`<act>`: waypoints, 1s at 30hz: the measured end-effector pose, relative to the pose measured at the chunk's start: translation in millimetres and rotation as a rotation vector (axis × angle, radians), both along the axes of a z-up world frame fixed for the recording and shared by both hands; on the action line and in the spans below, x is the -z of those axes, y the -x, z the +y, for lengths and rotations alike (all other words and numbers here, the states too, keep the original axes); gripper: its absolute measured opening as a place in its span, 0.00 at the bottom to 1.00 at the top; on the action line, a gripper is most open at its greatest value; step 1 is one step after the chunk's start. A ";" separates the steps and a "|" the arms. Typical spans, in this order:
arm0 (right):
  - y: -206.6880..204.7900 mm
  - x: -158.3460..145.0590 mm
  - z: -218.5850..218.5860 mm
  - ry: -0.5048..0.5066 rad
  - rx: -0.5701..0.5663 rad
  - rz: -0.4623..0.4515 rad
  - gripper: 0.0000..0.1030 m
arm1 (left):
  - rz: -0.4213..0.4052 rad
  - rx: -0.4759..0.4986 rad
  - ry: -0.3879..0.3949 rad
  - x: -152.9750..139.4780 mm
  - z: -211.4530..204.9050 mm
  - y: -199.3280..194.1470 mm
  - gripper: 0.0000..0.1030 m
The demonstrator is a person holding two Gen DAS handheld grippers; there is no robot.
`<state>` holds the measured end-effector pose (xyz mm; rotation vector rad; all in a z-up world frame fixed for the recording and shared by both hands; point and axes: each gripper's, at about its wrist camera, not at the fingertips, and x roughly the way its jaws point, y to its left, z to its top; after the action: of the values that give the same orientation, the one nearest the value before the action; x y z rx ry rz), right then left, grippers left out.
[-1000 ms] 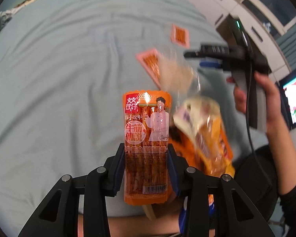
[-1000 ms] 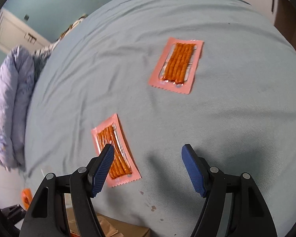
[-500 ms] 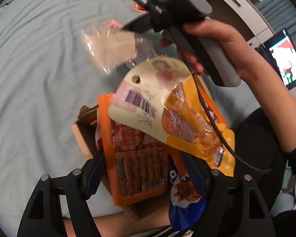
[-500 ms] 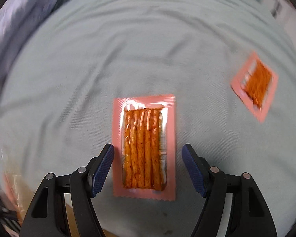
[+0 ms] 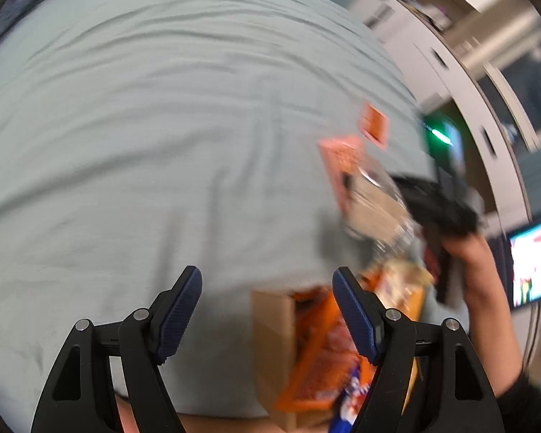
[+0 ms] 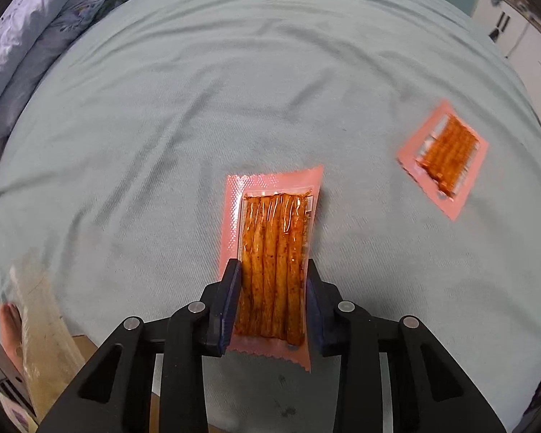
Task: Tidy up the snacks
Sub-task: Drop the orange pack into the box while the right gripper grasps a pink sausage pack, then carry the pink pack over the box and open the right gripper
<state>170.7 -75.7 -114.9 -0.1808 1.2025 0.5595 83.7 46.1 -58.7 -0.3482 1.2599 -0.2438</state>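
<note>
My right gripper (image 6: 273,270) is closing on a pink packet of orange spicy sticks (image 6: 274,223) that lies on the pale blue sheet (image 6: 162,144); its blue pads press the packet's two long sides, which curl up. A second pink packet (image 6: 445,155) lies flat at the right. My left gripper (image 5: 267,278) stands open and empty over the sheet (image 5: 126,144). At its lower right is a cardboard box (image 5: 270,324) holding several orange and blue snack packs (image 5: 324,353). The left wrist view is blurred.
A clear bag with a beige snack (image 5: 375,209) lies beyond the box, next to the person's hand (image 5: 465,249). A lilac pillow (image 6: 36,36) sits at the bed's far left. White cabinets (image 5: 451,72) and a lit screen (image 5: 530,259) stand right of the bed.
The left gripper let go of the tall orange pack into the box and swung left over the sheet. The right gripper moved onto a pink packet and closed around it.
</note>
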 end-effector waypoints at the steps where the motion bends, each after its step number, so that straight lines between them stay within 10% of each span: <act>1: 1.6 -2.5 -4.7 -0.010 0.021 -0.006 0.31 | 0.000 -0.027 0.002 0.3 5.5 0.4 0.73; 10: 54.2 -78.7 -72.9 -0.186 0.204 -0.024 0.31 | -0.077 -0.032 -0.105 -6.8 0.2 6.6 0.73; 18: 160.5 -91.2 -75.8 -0.415 0.124 0.066 0.31 | -0.082 0.014 -0.181 -5.2 0.8 9.7 0.73; 30: 188.8 -86.6 5.3 -0.144 0.141 -0.162 0.35 | -0.057 -0.077 -0.200 -0.1 22.4 8.4 0.73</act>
<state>-18.1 -70.4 -28.2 -0.0183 1.0050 0.4963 75.3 68.5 -58.6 -0.2154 1.2010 -0.0606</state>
